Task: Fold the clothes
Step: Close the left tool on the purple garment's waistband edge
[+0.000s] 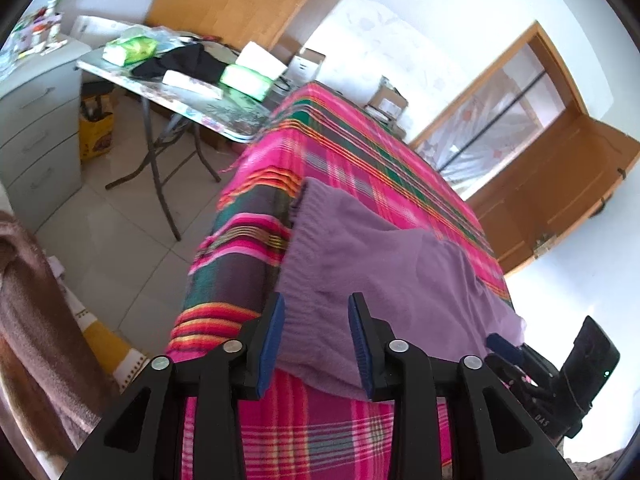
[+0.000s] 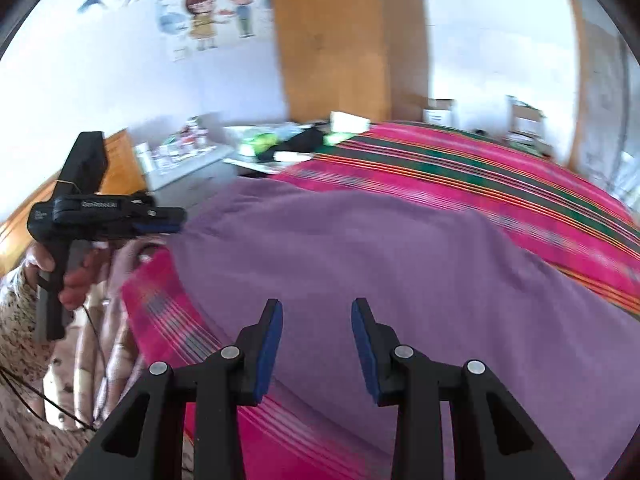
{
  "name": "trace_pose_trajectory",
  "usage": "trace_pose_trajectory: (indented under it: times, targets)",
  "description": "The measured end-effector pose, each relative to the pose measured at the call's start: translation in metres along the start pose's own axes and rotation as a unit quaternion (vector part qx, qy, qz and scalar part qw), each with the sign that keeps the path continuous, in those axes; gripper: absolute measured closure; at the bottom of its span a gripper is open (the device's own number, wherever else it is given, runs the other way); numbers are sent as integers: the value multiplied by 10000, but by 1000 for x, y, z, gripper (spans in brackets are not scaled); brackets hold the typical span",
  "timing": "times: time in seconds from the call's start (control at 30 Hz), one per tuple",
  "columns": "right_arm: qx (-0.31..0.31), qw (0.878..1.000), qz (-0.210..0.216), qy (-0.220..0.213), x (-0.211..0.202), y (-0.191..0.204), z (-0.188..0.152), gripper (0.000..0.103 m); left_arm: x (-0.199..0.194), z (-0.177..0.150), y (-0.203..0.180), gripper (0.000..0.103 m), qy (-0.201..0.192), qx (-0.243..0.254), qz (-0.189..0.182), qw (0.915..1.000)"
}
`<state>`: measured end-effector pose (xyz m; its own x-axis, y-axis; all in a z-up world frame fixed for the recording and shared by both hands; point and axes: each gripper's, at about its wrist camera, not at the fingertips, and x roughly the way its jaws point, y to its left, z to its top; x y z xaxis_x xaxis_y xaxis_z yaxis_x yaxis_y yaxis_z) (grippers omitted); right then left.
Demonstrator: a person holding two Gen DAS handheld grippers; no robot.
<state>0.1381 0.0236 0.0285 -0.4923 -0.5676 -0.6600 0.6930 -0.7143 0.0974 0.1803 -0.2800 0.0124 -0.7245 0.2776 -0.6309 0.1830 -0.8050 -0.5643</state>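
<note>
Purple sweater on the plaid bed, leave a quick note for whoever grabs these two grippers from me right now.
Left gripper: open, fingers straddling the near edge of the purple sweater, gripping nothing.
Right gripper: open, over the sweater's near part, empty.
The sweater lies spread on the plaid bedcover, one sleeve across the body, near edge slightly over the bed's side.
Done: little beyond laying it out.
Left: close on the edge and fold.

left wrist: close, near edge | right wrist: close; shared: purple garment (image 1: 384, 264)
</note>
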Motion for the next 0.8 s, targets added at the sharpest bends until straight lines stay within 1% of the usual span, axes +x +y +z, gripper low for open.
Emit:
trace_pose_trajectory:
  times: [0.03, 0.13, 0.23, 0.3, 0.5, 0.6, 0.8]
  targets:
    - [-94, 9999, 116, 7, 8, 8, 5, 64, -1, -1, 4, 64, 7, -86, 3, 10000]
    - [-376, 9985, 386, 66, 30, 34, 17, 64, -4, -5, 14, 64, -27, -322, -20, 9995]
    - [-647, 9956, 663, 146, 46, 61, 25, 64, -8, -9, 15, 64, -47, -327, -30, 9994]
    - [-818, 9928, 851, 205, 55, 79, 30, 64, -10, -9, 16, 64, -101, -396, -103, 9991]
    - [-1152, 9879, 953, 408, 83, 117, 34, 64, -15, -7, 19, 64, -274, -622, -343, 9971]
    - [-1332, 9851, 967, 502, 92, 133, 35, 60, -17, -6, 20, 64, -360, -735, -462, 9956]
    - [-1737, 9821, 508, 529, 106, 153, 36, 59, -20, -7, 28, 64, -385, -895, -435, 9943]
